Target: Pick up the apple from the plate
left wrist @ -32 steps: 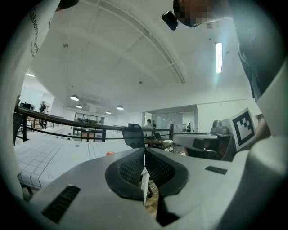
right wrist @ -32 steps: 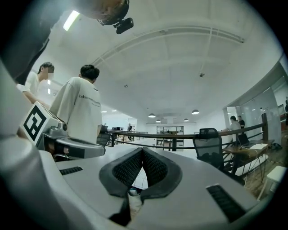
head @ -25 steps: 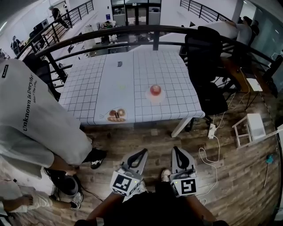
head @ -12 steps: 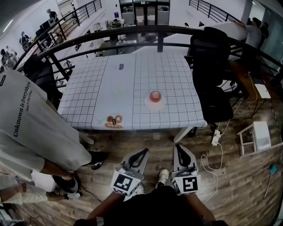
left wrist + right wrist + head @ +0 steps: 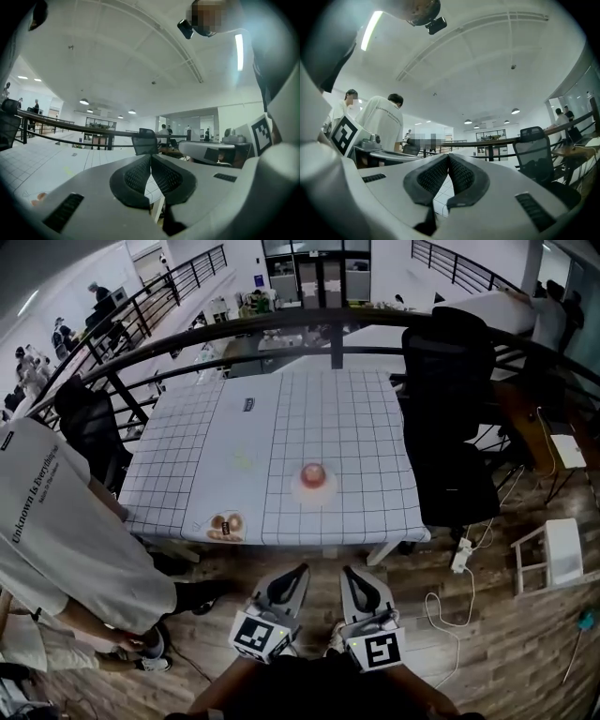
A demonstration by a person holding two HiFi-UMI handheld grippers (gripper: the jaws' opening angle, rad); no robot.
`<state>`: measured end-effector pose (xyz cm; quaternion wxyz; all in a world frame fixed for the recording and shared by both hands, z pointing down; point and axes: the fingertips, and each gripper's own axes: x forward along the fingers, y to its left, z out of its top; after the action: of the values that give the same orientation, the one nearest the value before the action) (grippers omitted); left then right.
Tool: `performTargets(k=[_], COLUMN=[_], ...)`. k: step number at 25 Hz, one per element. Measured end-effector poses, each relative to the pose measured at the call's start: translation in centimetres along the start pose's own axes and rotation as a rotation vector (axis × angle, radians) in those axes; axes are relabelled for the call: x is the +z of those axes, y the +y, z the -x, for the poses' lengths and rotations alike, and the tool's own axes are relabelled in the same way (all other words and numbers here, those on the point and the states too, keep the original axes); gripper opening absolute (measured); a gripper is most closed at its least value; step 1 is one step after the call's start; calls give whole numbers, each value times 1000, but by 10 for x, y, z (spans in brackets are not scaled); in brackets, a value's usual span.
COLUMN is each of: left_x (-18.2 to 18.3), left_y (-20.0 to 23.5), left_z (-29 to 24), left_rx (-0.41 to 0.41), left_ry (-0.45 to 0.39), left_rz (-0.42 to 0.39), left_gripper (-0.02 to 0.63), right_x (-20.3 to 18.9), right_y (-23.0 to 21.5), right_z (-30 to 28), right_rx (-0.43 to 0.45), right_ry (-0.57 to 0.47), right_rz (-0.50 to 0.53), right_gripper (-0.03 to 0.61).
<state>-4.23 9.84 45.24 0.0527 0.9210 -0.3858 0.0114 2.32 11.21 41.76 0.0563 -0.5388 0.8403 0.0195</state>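
A red apple (image 5: pixel 313 473) sits on a small white plate (image 5: pixel 314 489) near the front edge of the grid-patterned table (image 5: pixel 347 409). Both grippers hang low over the wooden floor, short of the table and pointing towards it. My left gripper (image 5: pixel 296 572) has its jaws pressed together with nothing between them, as the left gripper view (image 5: pixel 151 158) also shows. The right gripper (image 5: pixel 350 573) is shut and empty too, its pads meeting in the right gripper view (image 5: pixel 448 157). Neither gripper view shows the apple.
A plate of doughnuts (image 5: pixel 225 526) lies at the table's front left corner. A person in a white T-shirt (image 5: pixel 56 521) stands at the left. A black office chair (image 5: pixel 450 418) is right of the table, with a white stool (image 5: pixel 553 554) and a floor cable (image 5: pixel 459 559) further right. A dark railing (image 5: pixel 281 324) runs behind.
Both grippers and the head camera have come closer to the table, so its front edge now lies nearer the fingertips. Both pairs of jaws have stayed shut. The apple has not moved on its plate.
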Motion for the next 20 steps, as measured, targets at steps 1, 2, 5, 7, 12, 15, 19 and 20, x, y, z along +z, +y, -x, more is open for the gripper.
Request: performTargets(k=[1, 2, 5, 7, 12, 15, 19, 20], left_x=[2, 3, 1, -2, -5, -12, -8, -8], left_y=[-1, -3, -6, -7, 1, 16, 42, 48], left_z=[-6, -11, -25, -33, -54, -68, -90, -95], left_rx=[6, 13, 12, 3, 6, 9, 37, 44], left_ry=[0, 3, 24, 34, 49, 62, 35, 30], left_rz=[-2, -9, -42, -61, -61, -61, -40, -40], left_gripper=[21, 21, 21, 21, 21, 21, 21, 21], right_x=[-1, -4, -15, -23, -29, -31, -33, -34], right_y=[-4, -8, -25, -37, -59, -69, -80, -83], right_z=[0, -1, -3, -3, -16, -34, -60, -67], right_rx=[9, 14, 8, -10, -17, -16, -32, -31], right_ry=[5, 11, 28, 45, 57, 50, 59, 62], right_rz=[-3, -9, -27, -40, -34, -18, -10, -5], right_gripper=[25, 25, 25, 25, 25, 25, 25, 25])
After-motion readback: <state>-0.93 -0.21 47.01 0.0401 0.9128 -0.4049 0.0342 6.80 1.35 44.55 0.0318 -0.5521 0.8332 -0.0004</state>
